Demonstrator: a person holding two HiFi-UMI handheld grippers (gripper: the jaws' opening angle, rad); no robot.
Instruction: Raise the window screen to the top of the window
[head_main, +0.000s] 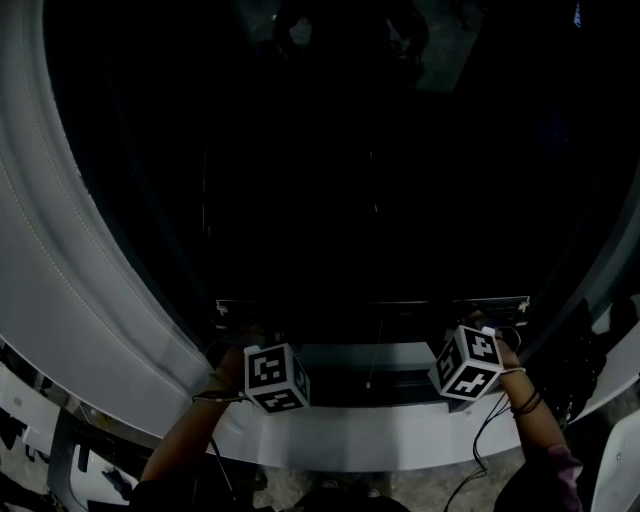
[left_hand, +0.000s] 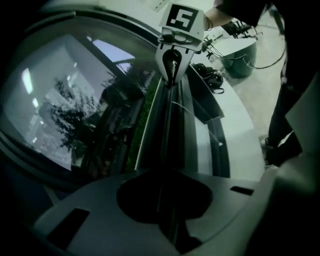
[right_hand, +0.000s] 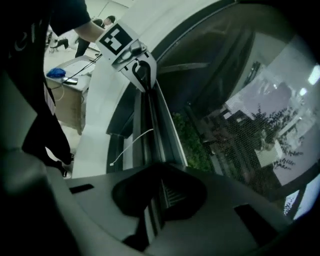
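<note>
The window screen's dark bottom bar (head_main: 370, 304) lies low in the window, just above the sill. My left gripper (left_hand: 166, 202) is shut on the bar's left part, and its marker cube (head_main: 276, 377) shows in the head view. The right gripper (right_hand: 154, 202) is shut on the bar's right part, below its cube (head_main: 467, 362). Each gripper view looks along the bar (left_hand: 167, 125) to the other gripper (left_hand: 173, 64), which also clamps it. The mesh (right_hand: 240, 145) covers the glass above the bar. A thin white pull cord (left_hand: 200, 117) hangs by the bar.
The white window frame (head_main: 80, 300) curves round the left side and the sill (head_main: 350, 440) runs below the grippers. Behind stands a table with cables (left_hand: 235, 47), and a desk with a blue object (right_hand: 57, 73). Cables trail from my right wrist (head_main: 490, 440).
</note>
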